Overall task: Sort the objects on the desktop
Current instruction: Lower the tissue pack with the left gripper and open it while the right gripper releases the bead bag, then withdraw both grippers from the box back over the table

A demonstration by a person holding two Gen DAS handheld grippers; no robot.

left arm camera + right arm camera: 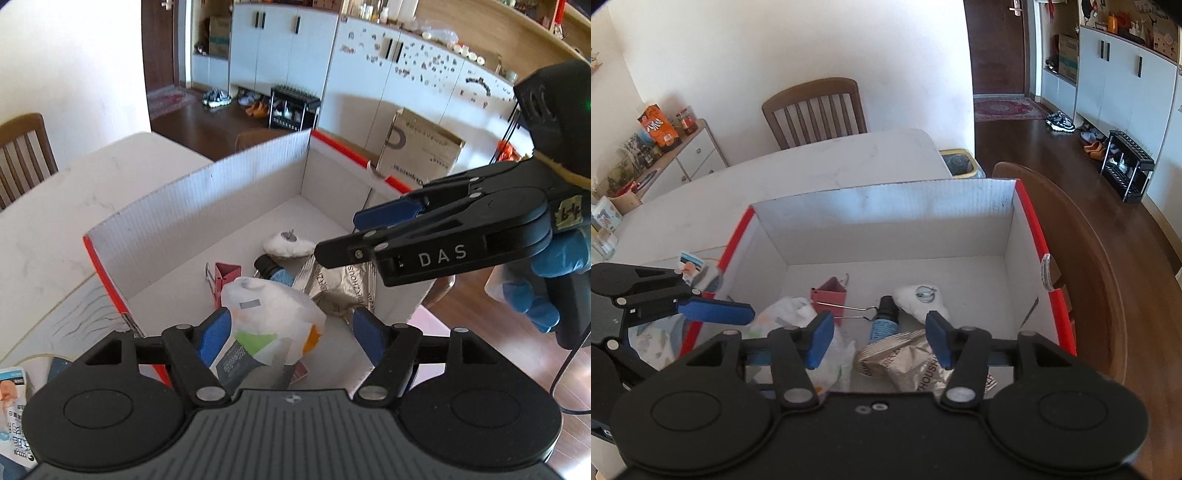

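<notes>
**Both tools parted over the sorting box**

A white cardboard box [897,236] with red outer edges sits on the pale desk [798,166], and both tools hang above its near end, pointing down into it.

The left tool [290,332] has its blue pads spread, with a crumpled white plastic bag [269,306] lying in the box between and below them; the pads do not press on it, so the tool is released. The right tool [879,338] is likewise parted, with a crinkled silver foil packet [908,360] on the box floor beneath it, not gripped. A blue-gloved hand [550,277] holds the right tool's handle.

Further in on the box floor lie a red binder clip [829,297] with wire handles, a small dark bottle with a blue label [884,319], and a white round pad [921,299] just beside the bottle.

Outside the box, on the desk at its left, lie a printed packet [13,402] and other bags. A wooden chair [816,110] stands at the desk's far side.
</notes>
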